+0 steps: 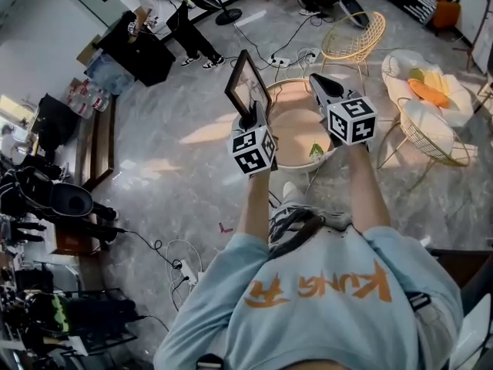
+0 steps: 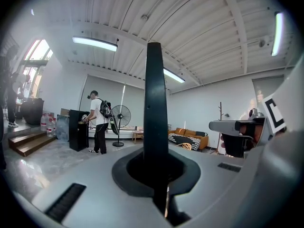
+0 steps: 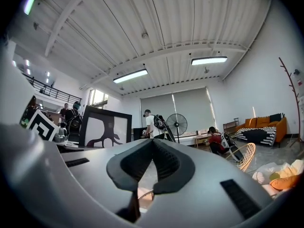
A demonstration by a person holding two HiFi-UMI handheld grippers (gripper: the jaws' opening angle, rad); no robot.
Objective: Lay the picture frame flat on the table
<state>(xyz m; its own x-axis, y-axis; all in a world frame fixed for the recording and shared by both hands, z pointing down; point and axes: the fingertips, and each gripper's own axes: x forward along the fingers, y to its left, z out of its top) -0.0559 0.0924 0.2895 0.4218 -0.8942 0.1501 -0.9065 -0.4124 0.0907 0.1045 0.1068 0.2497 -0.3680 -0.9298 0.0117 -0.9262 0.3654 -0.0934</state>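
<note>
The black picture frame point(image 1: 246, 79) stands upright above the round table point(image 1: 286, 89), with my left gripper point(image 1: 250, 116) shut on its lower edge. In the left gripper view the frame point(image 2: 156, 103) shows edge-on, rising from between the jaws. From the right gripper view I see its face, the picture frame point(image 3: 105, 127) with a dark tree print, off to the left. My right gripper point(image 1: 319, 80) hovers beside it over the table, its jaws together at the tips and holding nothing point(image 3: 153, 141). Both grippers are held in the air.
A small green thing point(image 1: 316, 151) lies on the table's near side. A yellow wire chair point(image 1: 354, 37) stands behind the table, and white wire chairs with cushions point(image 1: 427, 91) stand to the right. Cables and a power strip point(image 1: 281, 62) lie on the floor. A person point(image 1: 146, 6) stands far back left.
</note>
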